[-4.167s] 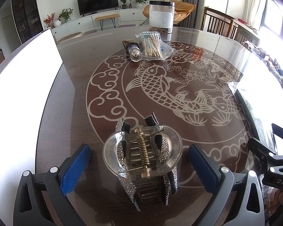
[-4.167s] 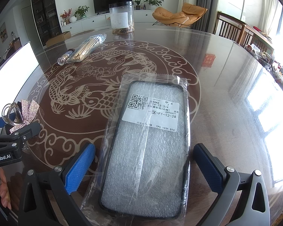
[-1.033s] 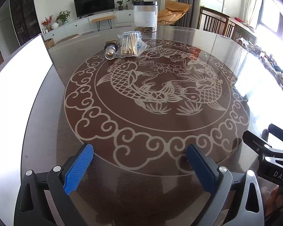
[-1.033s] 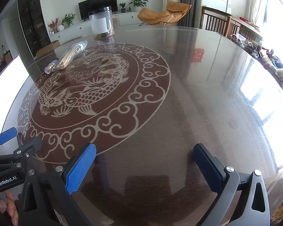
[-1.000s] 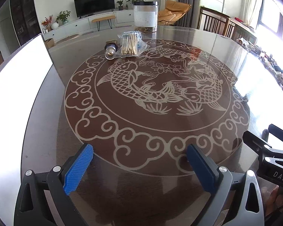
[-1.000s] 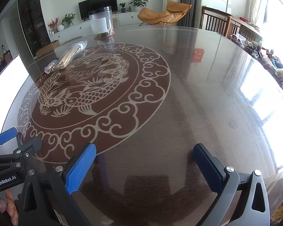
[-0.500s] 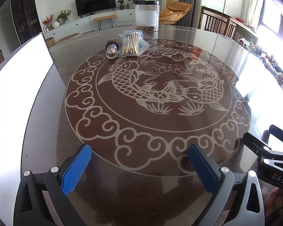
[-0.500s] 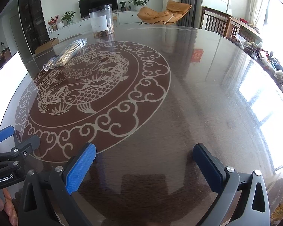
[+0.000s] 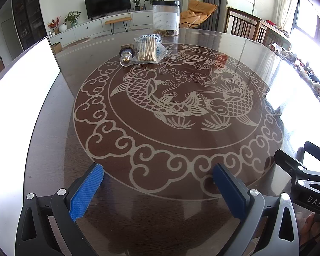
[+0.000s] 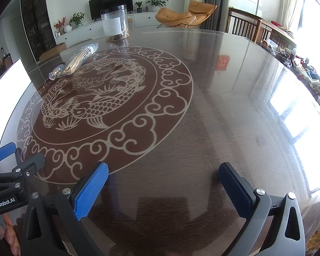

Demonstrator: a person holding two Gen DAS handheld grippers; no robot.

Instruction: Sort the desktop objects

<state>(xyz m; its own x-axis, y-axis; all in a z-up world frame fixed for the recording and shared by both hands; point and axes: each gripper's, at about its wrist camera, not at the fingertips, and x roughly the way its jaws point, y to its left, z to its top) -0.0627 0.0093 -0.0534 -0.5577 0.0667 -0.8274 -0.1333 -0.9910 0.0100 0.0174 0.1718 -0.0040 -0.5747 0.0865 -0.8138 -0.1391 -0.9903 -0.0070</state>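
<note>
Jaws apart, clear bag (image 9: 149, 49) of pale sticks

Left hand-held gripper (image 9: 157, 188) jaws wide apart, empty, right hand-held gripper (image 10: 163, 188) likewise

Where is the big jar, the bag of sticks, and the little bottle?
big jar (image 9: 166, 17), left wrist view, on its white label.
bag of sticks (image 9: 148, 50), left wrist view, on the middle of the bundled sticks.
little bottle (image 10: 56, 72), right wrist view, on its clear body, beside the bag.
</note>
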